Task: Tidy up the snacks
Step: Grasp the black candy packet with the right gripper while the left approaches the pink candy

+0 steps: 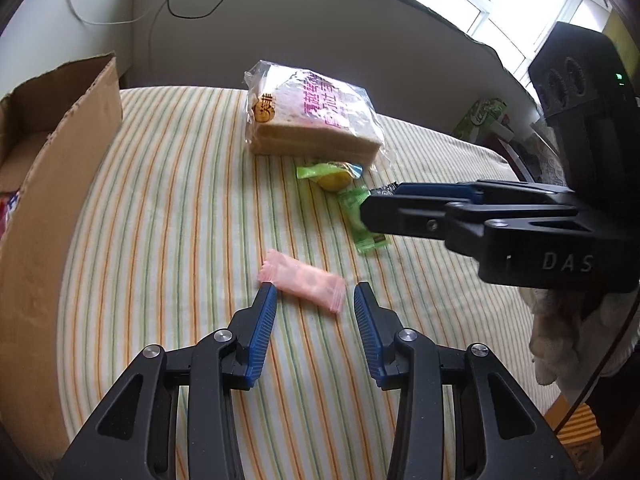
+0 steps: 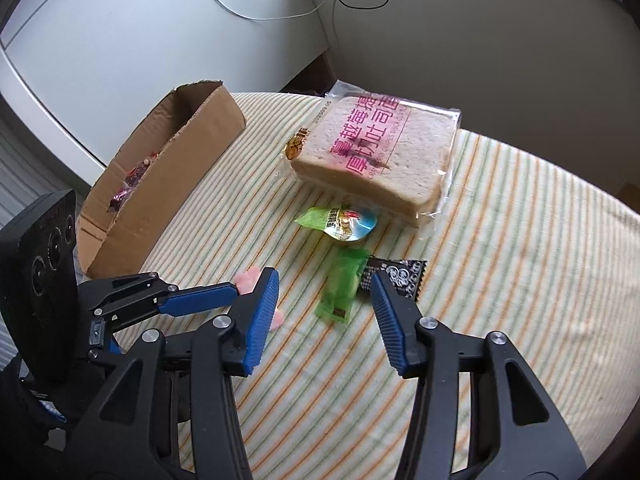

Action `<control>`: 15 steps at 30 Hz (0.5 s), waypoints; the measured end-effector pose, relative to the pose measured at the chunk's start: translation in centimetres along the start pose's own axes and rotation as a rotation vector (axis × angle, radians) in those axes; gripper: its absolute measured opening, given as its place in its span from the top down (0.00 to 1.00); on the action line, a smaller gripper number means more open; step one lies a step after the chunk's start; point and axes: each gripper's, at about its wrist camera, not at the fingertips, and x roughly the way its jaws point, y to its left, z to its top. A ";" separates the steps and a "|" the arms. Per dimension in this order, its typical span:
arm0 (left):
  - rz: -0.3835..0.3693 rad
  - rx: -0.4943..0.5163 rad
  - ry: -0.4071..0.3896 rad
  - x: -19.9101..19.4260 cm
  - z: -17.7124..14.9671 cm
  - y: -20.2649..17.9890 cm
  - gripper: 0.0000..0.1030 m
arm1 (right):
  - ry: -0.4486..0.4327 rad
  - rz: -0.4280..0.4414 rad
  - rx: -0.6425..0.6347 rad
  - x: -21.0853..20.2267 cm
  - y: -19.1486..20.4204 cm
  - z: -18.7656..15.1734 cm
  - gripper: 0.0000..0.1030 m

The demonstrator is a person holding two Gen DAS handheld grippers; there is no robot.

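A pink snack packet [image 1: 303, 281] lies on the striped cloth. My left gripper [image 1: 315, 290] is open with its fingertips on either side of the packet's near end. A green packet [image 2: 340, 288] and a black packet [image 2: 400, 274] lie between the open fingers of my right gripper [image 2: 324, 284], just ahead of the tips. A jelly cup [image 2: 352, 224] with a green wrapper sits next to a bagged bread loaf [image 2: 376, 156]. A cardboard box [image 2: 168, 176] at the left holds several wrapped snacks.
The striped cloth [image 2: 520, 240] covers a rounded table. A white wall with hanging cables is behind. The right gripper's body [image 1: 520, 220] reaches in from the right in the left wrist view. A green carton [image 1: 482, 118] stands beyond the table's right edge.
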 end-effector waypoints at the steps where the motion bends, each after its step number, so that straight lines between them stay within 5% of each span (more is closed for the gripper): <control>1: 0.002 0.011 -0.001 0.1 0.2 0.0 0.62 | 0.001 0.003 0.004 0.3 -0.2 0.1 0.51; 11: 0.050 0.073 0.049 1.0 1.4 -1.1 0.62 | -0.005 -0.027 0.050 -0.2 -2.2 0.3 0.51; 15: 0.094 0.062 0.068 1.3 1.5 -1.7 0.62 | 0.048 -0.109 0.087 -0.2 -3.4 0.1 0.51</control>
